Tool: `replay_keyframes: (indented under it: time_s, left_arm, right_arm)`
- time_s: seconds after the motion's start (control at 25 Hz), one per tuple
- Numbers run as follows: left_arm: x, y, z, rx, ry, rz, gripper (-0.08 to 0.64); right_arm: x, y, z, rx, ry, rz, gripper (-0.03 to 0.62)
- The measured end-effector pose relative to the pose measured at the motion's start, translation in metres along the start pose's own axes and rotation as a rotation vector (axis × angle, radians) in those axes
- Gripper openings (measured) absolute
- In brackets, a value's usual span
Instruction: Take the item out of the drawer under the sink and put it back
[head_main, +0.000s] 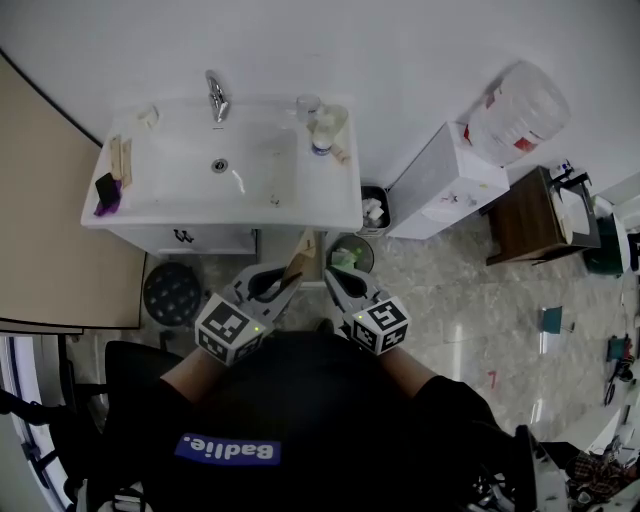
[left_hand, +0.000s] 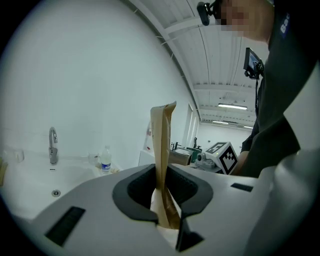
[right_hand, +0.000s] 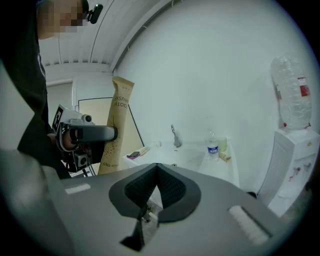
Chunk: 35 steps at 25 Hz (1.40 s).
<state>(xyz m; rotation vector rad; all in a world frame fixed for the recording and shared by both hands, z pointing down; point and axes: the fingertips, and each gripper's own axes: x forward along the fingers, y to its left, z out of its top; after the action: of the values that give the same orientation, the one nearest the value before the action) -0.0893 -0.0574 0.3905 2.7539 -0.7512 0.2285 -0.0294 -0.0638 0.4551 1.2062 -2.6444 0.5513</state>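
My left gripper (head_main: 275, 283) is shut on a tall brown paper packet (head_main: 297, 262), which stands upright between its jaws. In the left gripper view the packet (left_hand: 162, 150) rises edge-on out of the left gripper (left_hand: 161, 170). From the right gripper view the packet (right_hand: 116, 125) shows its printed face, with the left gripper (right_hand: 90, 134) clamped across its middle. My right gripper (head_main: 335, 280) is beside it, shut and with nothing held (right_hand: 157, 167). Both hang in front of the white sink (head_main: 330, 200). The cabinet front (head_main: 185, 238) under the sink shows only as a narrow strip.
A faucet (head_main: 216, 97), a water bottle (head_main: 320, 135) and small items sit on the sink. Two bins (head_main: 372, 208) (head_main: 350, 252) stand right of it, then a water dispenser (head_main: 445, 180) and a wooden table (head_main: 525, 215). A black stool (head_main: 172, 292) is at the lower left.
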Motion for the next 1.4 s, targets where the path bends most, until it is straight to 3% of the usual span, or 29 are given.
replay_keyframes:
  time_s: [0.6, 1.04, 1.4]
  left_arm:
    - [0.001, 0.008, -0.003, -0.025, -0.011, -0.022, 0.063]
    - [0.033, 0.024, -0.043, 0.016, 0.122, -0.015, 0.063]
    - [0.072, 0.045, -0.084, 0.115, 0.248, -0.003, 0.063]
  right_arm:
    - [0.008, 0.0, 0.001, 0.004, 0.004, 0.021, -0.008]
    - [0.001, -0.017, -0.008, 0.044, 0.003, -0.004, -0.008]
    - [-0.002, -0.036, -0.023, 0.077, -0.002, -0.023, -0.008]
